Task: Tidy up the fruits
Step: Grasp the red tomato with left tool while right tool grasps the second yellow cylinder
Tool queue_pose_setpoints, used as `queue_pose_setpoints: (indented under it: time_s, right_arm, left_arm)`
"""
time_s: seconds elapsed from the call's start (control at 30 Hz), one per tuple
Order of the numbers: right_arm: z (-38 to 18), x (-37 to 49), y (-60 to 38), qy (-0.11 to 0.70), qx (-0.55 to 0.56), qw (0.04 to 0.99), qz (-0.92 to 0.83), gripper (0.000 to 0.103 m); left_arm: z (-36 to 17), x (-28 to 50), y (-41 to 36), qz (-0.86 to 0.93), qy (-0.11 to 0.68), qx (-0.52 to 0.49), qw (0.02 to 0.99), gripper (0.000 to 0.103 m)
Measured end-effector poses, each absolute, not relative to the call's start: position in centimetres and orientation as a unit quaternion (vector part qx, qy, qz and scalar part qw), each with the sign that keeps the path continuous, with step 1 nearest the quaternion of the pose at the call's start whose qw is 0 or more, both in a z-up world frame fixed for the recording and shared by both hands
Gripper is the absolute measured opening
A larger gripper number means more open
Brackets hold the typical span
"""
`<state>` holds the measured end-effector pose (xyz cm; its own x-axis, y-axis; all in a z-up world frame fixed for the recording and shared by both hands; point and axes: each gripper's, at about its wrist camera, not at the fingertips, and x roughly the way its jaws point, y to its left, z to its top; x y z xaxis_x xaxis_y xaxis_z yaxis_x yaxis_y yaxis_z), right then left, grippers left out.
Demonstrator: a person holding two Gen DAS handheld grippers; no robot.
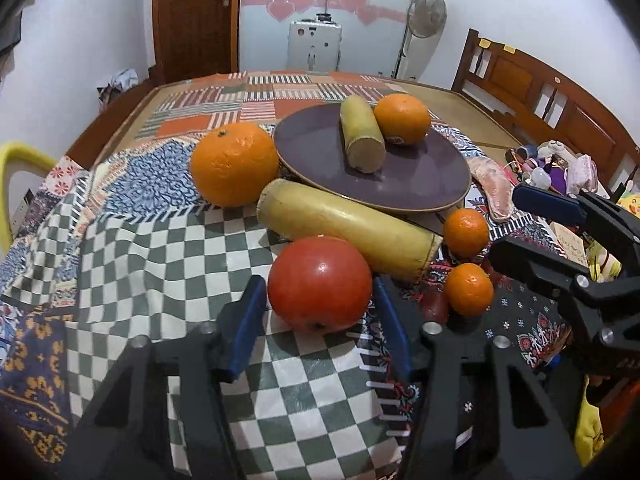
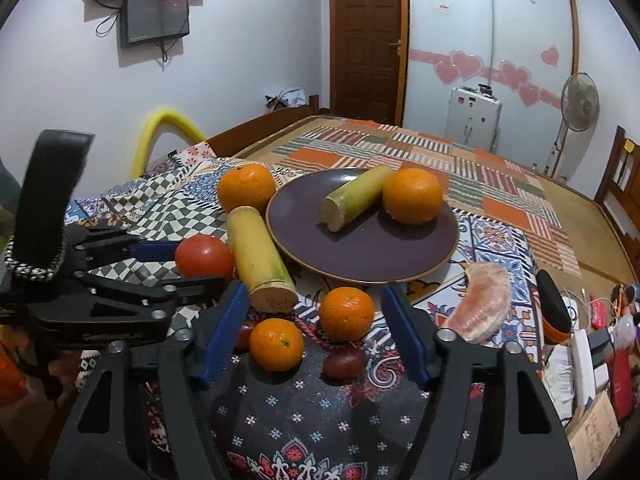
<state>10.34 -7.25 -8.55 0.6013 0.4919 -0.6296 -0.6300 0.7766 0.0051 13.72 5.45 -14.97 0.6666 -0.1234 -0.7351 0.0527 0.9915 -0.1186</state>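
My left gripper (image 1: pixel 318 281) is shut on a red tomato (image 1: pixel 320 284) that rests on the checked cloth, a blue pad against each side. Behind it lie a long sugarcane piece (image 1: pixel 348 232) and a big orange (image 1: pixel 234 164). The purple plate (image 1: pixel 420 176) holds a short sugarcane piece (image 1: pixel 362 136) and an orange (image 1: pixel 402 119). My right gripper (image 2: pixel 314 288) stands open around two mandarins (image 2: pixel 347 313) (image 2: pixel 276 344) and a small dark red fruit (image 2: pixel 344 362), its pads clear of them. A peeled pomelo segment (image 2: pixel 482 306) lies to its right.
The patchwork cloth covers a wooden bed; its headboard (image 1: pixel 540 92) runs along the right. Toys and clutter (image 1: pixel 560 168) sit at the right edge. A yellow foam arch (image 2: pixel 168 132) stands at the left, with a fan (image 2: pixel 578 106) and a white case (image 2: pixel 474 118) at the back.
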Motion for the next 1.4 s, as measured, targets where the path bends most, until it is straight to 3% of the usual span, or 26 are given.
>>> queue_pose_setpoints:
  time_s: [0.23,0.8,1.0,1.4]
  right_arm:
    - [-9.0,10.7,-5.7,0.327,-0.115,0.875,0.337,0.050]
    - [-10.8,12.3,-2.0,0.369,-0.157,0.844,0.356,0.045]
    - [-10.7,12.4,-1.4,0.375,-0.164,0.840,0.356,0.037]
    - [-10.5,11.0,-0.1,0.377,-0.172,0.831,0.372,0.036]
  left_arm:
    - [-15.2,13.7,5.8,-0.058,0.396,-0.050,0.915,0.048]
    - [-14.6,9.4,10.3,-0.016,0.400,-0.036,0.916,0.046]
    - [-14.4,8.5,11.2,-0.012,0.397,-0.033,0.917,0.046]
    - [-14.6,7.9,12.3,-0.008,0.396,-0.037,0.917,0.047]
